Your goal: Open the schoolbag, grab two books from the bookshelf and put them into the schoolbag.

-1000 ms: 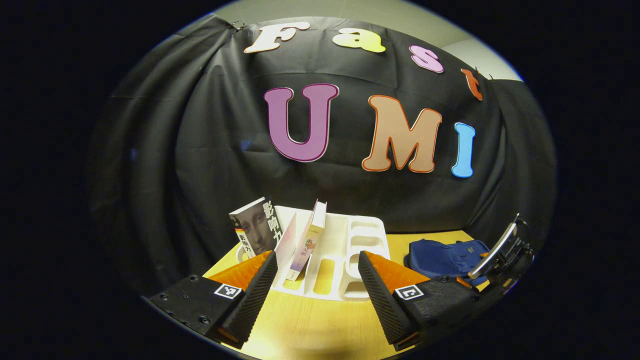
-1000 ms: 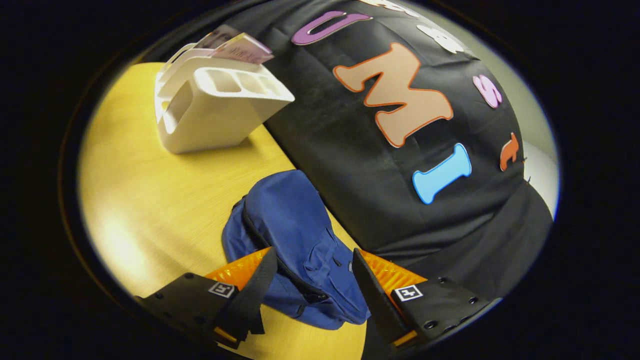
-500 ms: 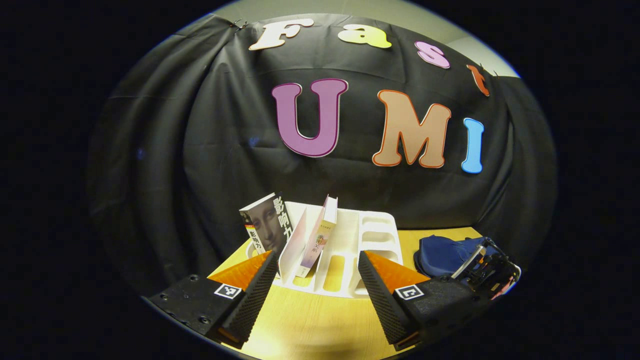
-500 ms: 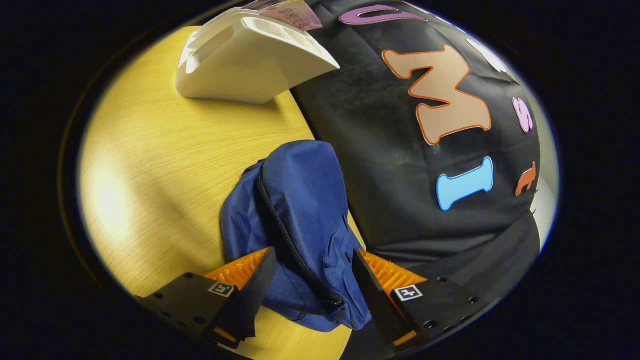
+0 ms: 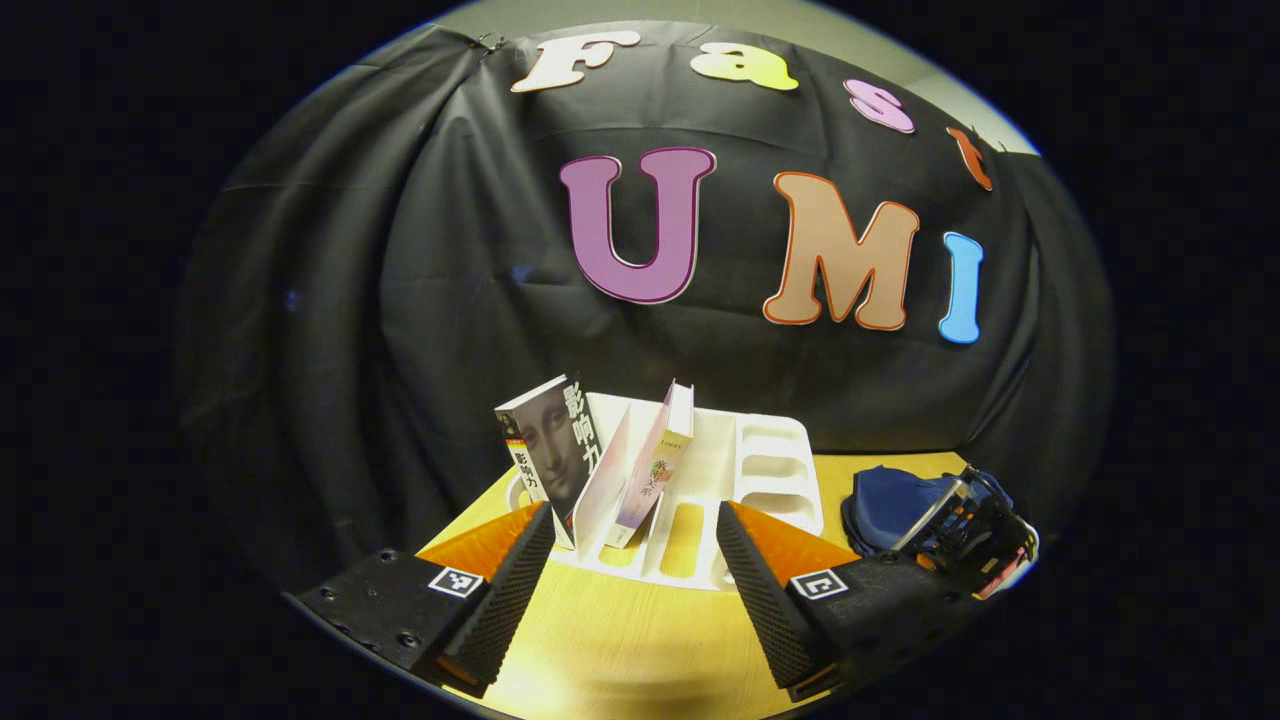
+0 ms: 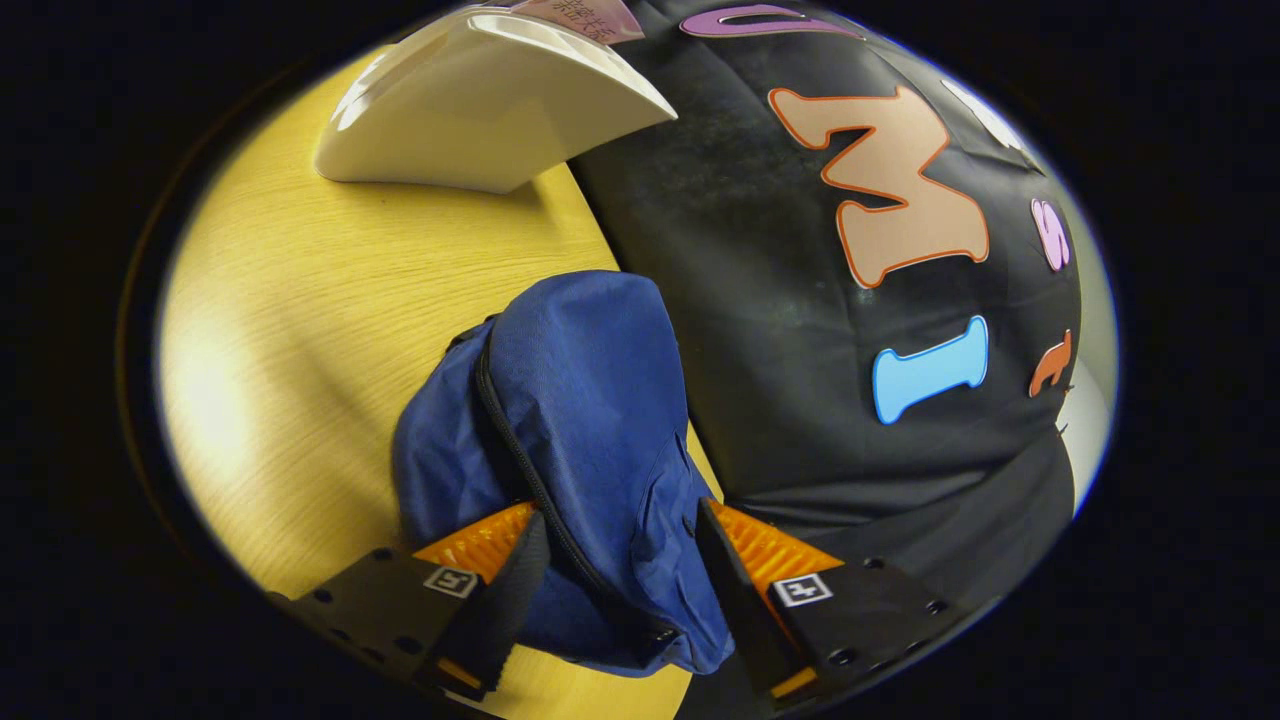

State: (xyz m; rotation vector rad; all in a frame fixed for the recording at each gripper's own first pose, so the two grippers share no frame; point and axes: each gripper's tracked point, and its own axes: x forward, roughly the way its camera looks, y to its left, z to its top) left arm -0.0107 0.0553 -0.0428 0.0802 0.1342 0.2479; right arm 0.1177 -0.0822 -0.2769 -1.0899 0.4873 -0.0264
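My right gripper (image 6: 612,585) has dropped closer over the blue schoolbag (image 6: 580,420) – fingers wide apart, straddling the zipper (image 6: 520,450), gripping nothing yet. Bag's still zipped, on the table by the wall. Left gripper (image 5: 633,575) hangs open before the bookshelf (image 5: 700,500) – both books (image 5: 555,450) unpicked

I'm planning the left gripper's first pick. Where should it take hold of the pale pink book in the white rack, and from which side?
Grip the pale pink book by its upper end, coming down from above with the left gripper open. It leans in a slot of the white rack; a divider hides its lower part, while the top stands free above the rack, probably with space on both faces.
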